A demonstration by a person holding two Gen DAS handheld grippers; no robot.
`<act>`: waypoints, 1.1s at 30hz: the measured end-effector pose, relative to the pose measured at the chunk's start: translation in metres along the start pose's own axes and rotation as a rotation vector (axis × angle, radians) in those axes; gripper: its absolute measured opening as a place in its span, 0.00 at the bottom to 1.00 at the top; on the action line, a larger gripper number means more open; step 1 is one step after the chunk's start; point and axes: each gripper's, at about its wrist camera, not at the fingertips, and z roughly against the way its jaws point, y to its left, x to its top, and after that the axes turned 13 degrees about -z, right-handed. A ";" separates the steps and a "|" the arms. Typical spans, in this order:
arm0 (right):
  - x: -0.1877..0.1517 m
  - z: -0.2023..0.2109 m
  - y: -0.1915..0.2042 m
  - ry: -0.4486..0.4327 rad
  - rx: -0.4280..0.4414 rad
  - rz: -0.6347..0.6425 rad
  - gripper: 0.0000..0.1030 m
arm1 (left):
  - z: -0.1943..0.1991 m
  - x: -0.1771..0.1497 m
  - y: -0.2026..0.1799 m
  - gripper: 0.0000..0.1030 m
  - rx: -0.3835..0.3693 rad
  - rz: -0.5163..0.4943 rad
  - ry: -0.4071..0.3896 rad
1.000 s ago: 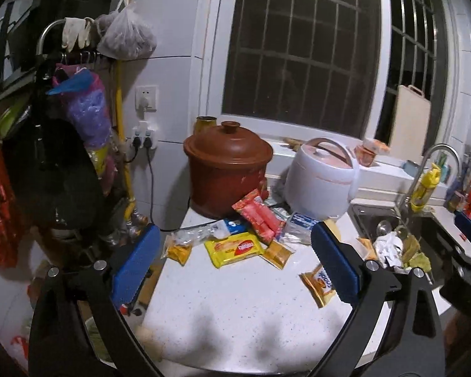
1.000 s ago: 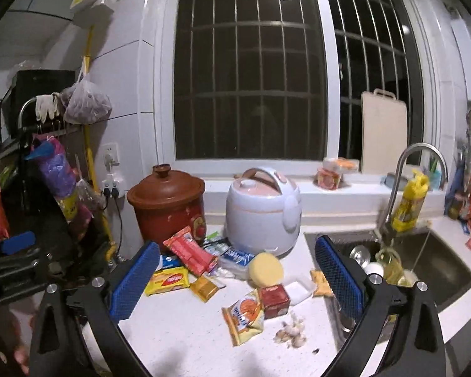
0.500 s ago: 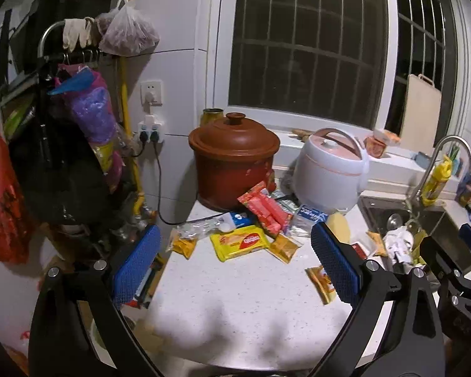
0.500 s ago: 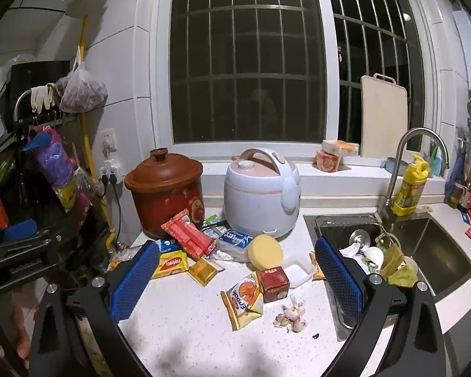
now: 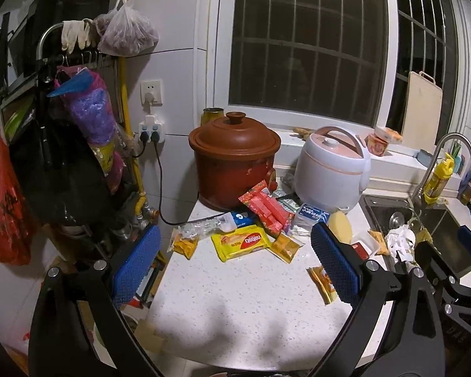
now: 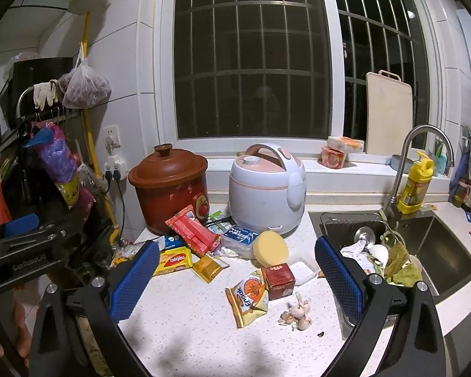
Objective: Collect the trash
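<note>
Left gripper (image 5: 235,260): hovering above the near part of the bench, its jaws standing spread wide and gripping nothing.
Right gripper (image 6: 235,279): hanging over the bench nearer the sink, its jaws also standing spread wide and gripping nothing.
Bench (image 5: 251,308): a white speckled top that is carrying the litter along its far half.
Yellow wrapper (image 5: 241,242): lying flat in the middle of the litter, just in front of the red packet.
Red packet (image 5: 264,207): leaning against the front of the brown pot.
Small orange packets (image 5: 183,242): one is lying left of the yellow wrapper, and another (image 5: 285,246) is lying at its right.
Snack bag (image 6: 248,295): lying between the right gripper's fingers in its view, touching the red box (image 6: 278,280).
Garlic (image 6: 296,311): sitting loose on the bench just right of the snack bag.
Sponge (image 6: 270,248): a round yellow one that is resting in front of the rice cooker.
Brown pot (image 5: 234,163): standing at the back with its lid on.
Rice cooker (image 5: 332,166): standing right of the brown pot, near the window sill.
Sink (image 6: 455,251): holding crumpled paper and green scraps at its left end.
</note>
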 end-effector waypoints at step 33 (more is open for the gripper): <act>-0.002 -0.008 -0.009 0.020 -0.020 -0.026 0.95 | -0.007 0.002 -0.001 0.91 -0.001 -0.024 0.006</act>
